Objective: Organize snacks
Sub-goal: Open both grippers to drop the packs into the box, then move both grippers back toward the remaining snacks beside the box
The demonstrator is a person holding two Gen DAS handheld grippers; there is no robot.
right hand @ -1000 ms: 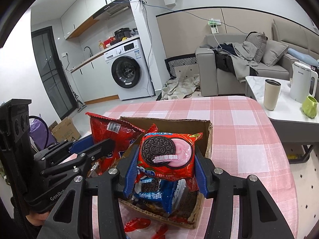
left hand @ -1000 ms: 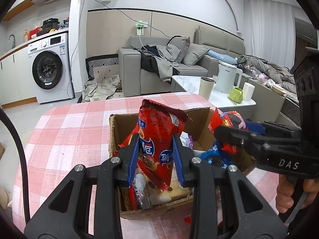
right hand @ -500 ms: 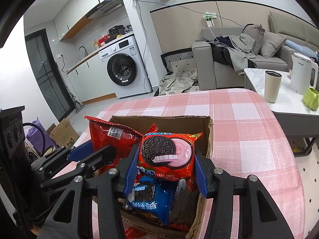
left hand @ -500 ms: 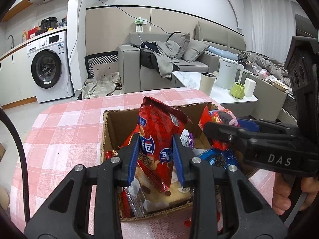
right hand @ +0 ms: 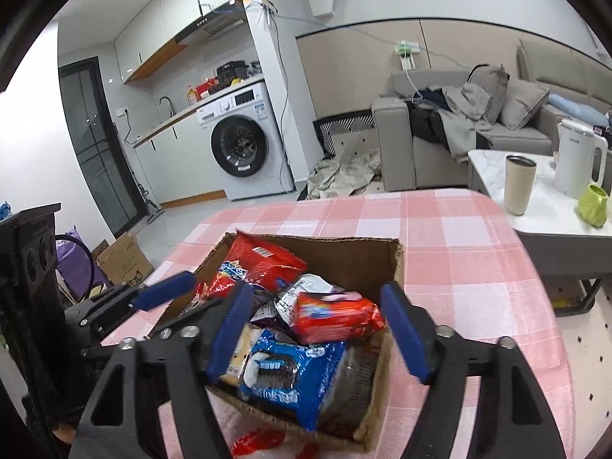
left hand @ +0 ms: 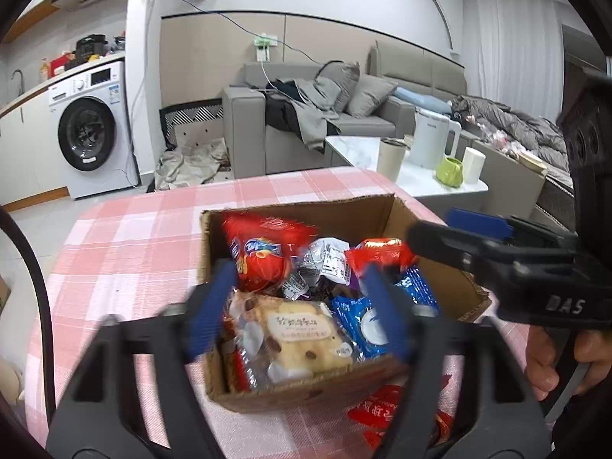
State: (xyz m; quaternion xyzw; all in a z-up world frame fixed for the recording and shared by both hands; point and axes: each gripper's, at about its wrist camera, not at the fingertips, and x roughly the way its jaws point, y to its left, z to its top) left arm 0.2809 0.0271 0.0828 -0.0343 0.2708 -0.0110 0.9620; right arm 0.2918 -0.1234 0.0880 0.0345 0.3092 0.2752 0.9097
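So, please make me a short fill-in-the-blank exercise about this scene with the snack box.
1. The snacks lie in a ____ box.
2. The tablecloth has a pink and white ____ pattern.
3. The cookie packet nearest the right gripper is ____ in colour.
4. The left gripper holds ____.

Missing words: cardboard; checked; blue; nothing

Open brown cardboard box (left hand: pixel 386 210) on pink-and-white checked tablecloth (left hand: pixel 134 237). Contents: tall red snack bag (left hand: pixel 264 252) at back left; clear-wrapped raisin cake (left hand: pixel 294 336) at front; blue cookie packet (left hand: pixel 376 317) at right; small red packet (left hand: pixel 376 250) above it. Left gripper (left hand: pixel 298 310): blue-padded jaws opening, nothing pressed between them. Right gripper (left hand: pixel 459 229): at right, over the box.
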